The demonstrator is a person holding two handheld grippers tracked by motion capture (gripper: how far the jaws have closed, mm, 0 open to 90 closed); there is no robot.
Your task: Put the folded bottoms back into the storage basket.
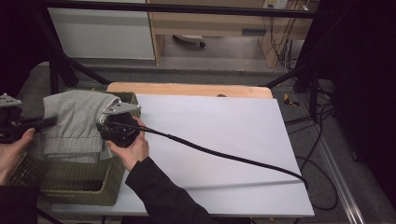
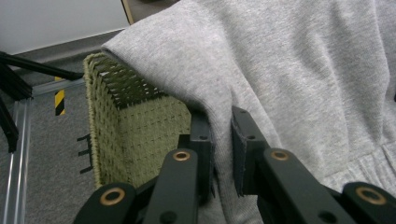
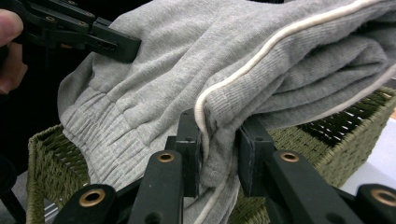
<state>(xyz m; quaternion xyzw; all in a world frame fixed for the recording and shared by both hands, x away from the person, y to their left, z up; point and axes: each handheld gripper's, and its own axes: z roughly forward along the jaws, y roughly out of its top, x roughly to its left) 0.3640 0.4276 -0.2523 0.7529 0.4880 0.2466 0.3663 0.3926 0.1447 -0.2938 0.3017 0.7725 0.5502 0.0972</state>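
Where the high view's left edge cuts in, the left gripper (image 1: 46,122) is held level in the person's left hand (image 1: 11,151), jaws clenched on the left edge of a grey garment (image 1: 74,123). In the left gripper view the two black jaws pinch a fold of grey knit (image 2: 289,79) between them; cloth bulges out above the pads.

Garment: folded, thick, ribbed cuff or waistband on one side, pale piping along a seam in the right gripper view (image 3: 243,74). It lies over a green woven basket (image 1: 70,184), spread across the basket's open top and draped over the far rim. Basket stands at the left end of the surface (image 1: 224,140), near the front edge.

Right gripper (image 1: 108,128) is at the garment's right edge, gripped by the right hand (image 1: 133,149), dark sleeve behind. Grey three-cornered plate on top. Jaws grasping the garment: the right gripper view shows the piped edge caught between them, fabric pressed on both sides. Same view shows the left gripper (image 3: 107,44) clamped on the far side of the cloth.

Black cable (image 1: 224,156) trails from the right gripper across the white sheet to the right front corner. Beyond the surface: grey floor, black frame bars, wood cabinet.
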